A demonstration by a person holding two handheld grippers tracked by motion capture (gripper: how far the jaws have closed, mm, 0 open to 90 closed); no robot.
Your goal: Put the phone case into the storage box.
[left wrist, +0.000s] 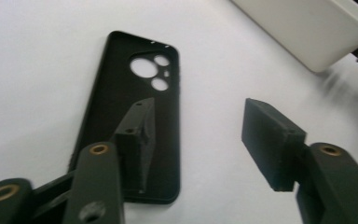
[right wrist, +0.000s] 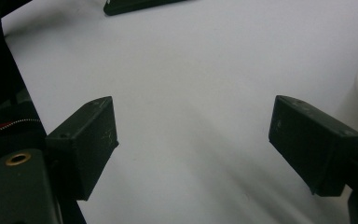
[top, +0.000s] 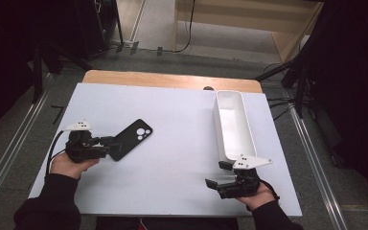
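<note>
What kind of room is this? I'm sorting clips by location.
Probably a lab or recording studio: a white-topped wooden table stands between metal floor rails, with black stands and loose cables behind.

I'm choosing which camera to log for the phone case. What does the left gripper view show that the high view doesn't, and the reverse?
Left gripper view: the phone case's hollow inside, facing up.
High view: both hands, the right tool, and the full white bin.
Both: case, bin, open left tool at the case, white table.
</note>
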